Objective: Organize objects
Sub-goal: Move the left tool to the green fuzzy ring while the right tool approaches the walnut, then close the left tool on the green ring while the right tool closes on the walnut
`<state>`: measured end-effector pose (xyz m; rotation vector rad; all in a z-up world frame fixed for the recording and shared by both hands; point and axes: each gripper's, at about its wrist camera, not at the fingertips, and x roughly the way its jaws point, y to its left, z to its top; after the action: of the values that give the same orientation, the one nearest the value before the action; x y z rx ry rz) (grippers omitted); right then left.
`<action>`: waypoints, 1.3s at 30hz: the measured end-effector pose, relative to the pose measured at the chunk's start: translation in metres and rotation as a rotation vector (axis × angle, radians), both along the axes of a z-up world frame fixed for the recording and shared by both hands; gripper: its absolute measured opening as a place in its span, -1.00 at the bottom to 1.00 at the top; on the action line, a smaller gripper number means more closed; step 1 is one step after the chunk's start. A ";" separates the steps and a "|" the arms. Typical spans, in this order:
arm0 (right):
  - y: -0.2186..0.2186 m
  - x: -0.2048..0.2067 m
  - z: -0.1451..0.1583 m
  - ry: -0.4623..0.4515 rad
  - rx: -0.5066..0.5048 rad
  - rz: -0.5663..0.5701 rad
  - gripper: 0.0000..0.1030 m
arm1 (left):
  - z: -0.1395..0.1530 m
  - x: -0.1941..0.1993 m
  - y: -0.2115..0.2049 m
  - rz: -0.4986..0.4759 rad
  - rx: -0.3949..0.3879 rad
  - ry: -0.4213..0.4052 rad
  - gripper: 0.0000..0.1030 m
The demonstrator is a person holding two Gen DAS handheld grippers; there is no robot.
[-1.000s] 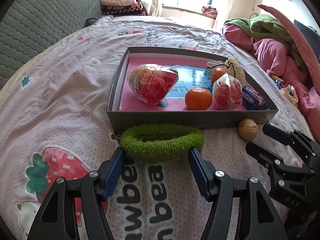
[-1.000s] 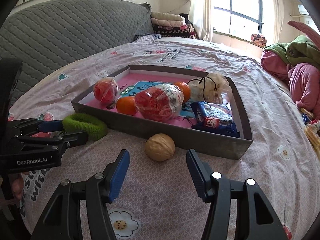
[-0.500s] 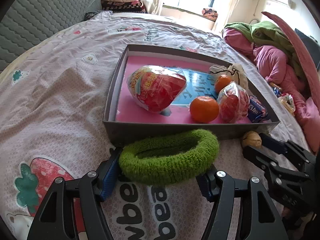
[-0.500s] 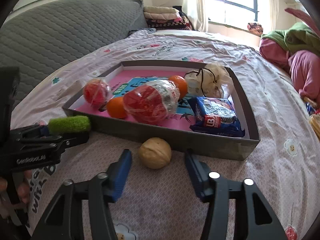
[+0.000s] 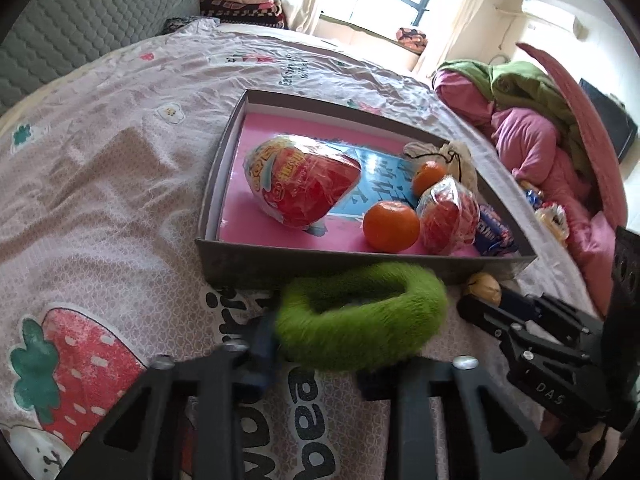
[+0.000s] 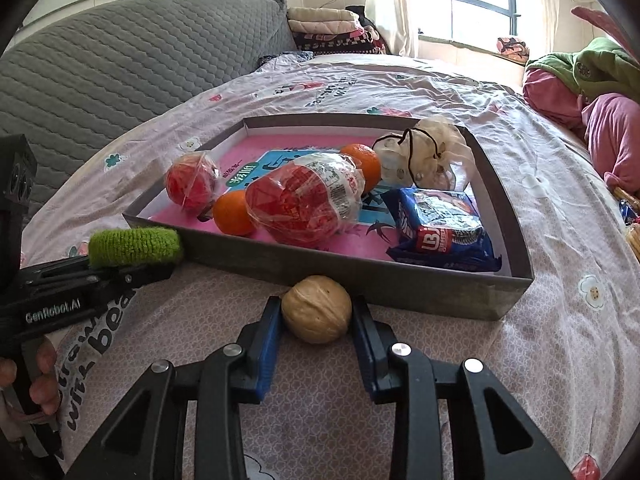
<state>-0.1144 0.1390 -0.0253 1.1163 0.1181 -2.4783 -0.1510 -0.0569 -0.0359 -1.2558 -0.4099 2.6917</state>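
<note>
A fuzzy green hair ring (image 5: 360, 312) lies on the bedsheet against the near wall of the grey tray box (image 5: 320, 260). My left gripper (image 5: 316, 360) is shut on its near side. The right wrist view shows that ring (image 6: 134, 246) at the tip of the left gripper (image 6: 160, 270). A walnut (image 6: 316, 308) sits on the sheet in front of the box (image 6: 400, 280). My right gripper (image 6: 316, 320) is closing, with the walnut between its jaws and its blue pads (image 6: 270, 328) touching both sides. In the left wrist view the walnut (image 5: 482, 288) shows at the right gripper's tip (image 5: 486, 302).
The box holds two red wrapped packs (image 6: 304, 208), two oranges (image 6: 234, 212), a blue biscuit pack (image 6: 440, 228) and a mesh pouch (image 6: 424, 156). Pink and green clothes (image 5: 532, 144) are heaped to the right. A grey quilted headboard (image 6: 120, 64) stands on the left. A hand (image 6: 40, 380) holds the left gripper.
The left jaws have closed on the green ring, which was loose between them. The right gripper moved forward around the walnut and its jaws narrowed onto it.
</note>
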 end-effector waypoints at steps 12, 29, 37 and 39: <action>-0.001 0.005 0.003 0.015 -0.011 0.015 -0.33 | 0.011 0.013 0.003 -0.018 0.025 0.073 -0.68; 0.006 0.015 0.025 0.098 -0.054 0.011 -0.33 | 0.034 0.027 0.006 -0.014 -0.018 0.133 -0.68; 0.009 0.016 0.038 0.152 -0.055 0.007 -0.33 | 0.043 0.026 0.009 -0.016 -0.029 0.153 -0.68; 0.010 0.016 0.040 0.158 -0.054 0.008 -0.33 | 0.045 0.024 0.010 -0.017 -0.030 0.155 -0.68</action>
<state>-0.0987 0.1490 0.0145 0.8962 0.1009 -2.5449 -0.1269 -0.0472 0.0096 -1.0426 -0.3382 2.7656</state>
